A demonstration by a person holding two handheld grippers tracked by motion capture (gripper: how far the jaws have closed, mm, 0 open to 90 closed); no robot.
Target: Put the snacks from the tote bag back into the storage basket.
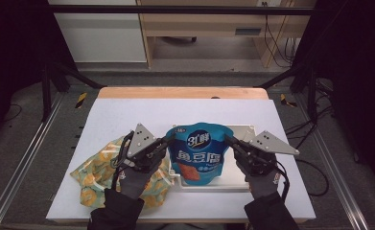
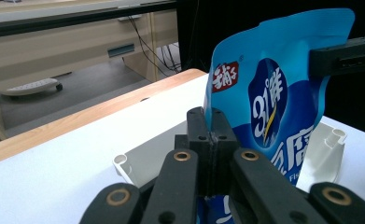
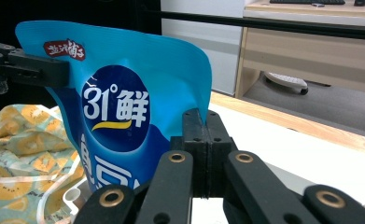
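Left gripper (image 1: pixel 165 142): jaws pinched tight on the blue snack bag (image 1: pixel 199 152), at its left edge.
Right gripper (image 1: pixel 229 139): clamped on the opposite edge.
Bag: held up over the white tray (image 1: pixel 238 178).
Beside it: patterned cloth bag (image 1: pixel 99 173) on the table (image 1: pixel 127 111).

High view: fixed above the near edge, facing forward and down over the whole table (image 1: pixel 127 115). Left gripper view: close, low, looking rightward along its jaws. Right gripper view: close, looking leftward. All three share the blue pouch (image 1: pixel 199 151) (image 2: pixel 269 98) (image 3: pixel 124 107).
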